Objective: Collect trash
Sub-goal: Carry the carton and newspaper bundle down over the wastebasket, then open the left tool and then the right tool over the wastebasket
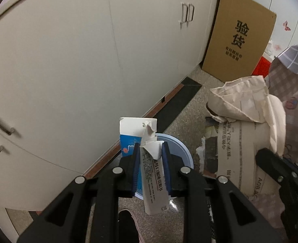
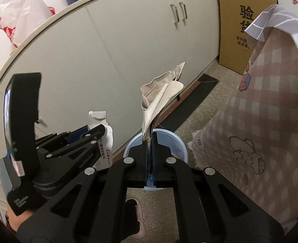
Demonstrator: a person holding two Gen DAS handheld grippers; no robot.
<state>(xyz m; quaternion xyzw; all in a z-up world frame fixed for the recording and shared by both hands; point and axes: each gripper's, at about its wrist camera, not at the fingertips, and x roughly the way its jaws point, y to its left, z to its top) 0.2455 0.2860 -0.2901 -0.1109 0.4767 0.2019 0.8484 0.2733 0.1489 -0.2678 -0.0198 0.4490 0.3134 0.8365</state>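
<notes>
Left gripper (image 1: 151,151) has its 2 blue-padded fingers pressed onto a torn white-and-blue medicine box (image 1: 137,133) with a printed leaflet (image 1: 154,182) hanging from it. Both are held in the air over the light blue bin (image 1: 179,147) on the speckled floor (image 1: 189,105). Right gripper (image 2: 149,141) pinches a crumpled newspaper (image 2: 161,95) (folded thin between the pads), which rises above the same bin's rim. White cabinet doors (image 1: 68,60) run along the left, a brown cardboard box (image 1: 240,36) leans at the far end, and a pink checked cloth (image 2: 260,121) hangs at the right.
</notes>
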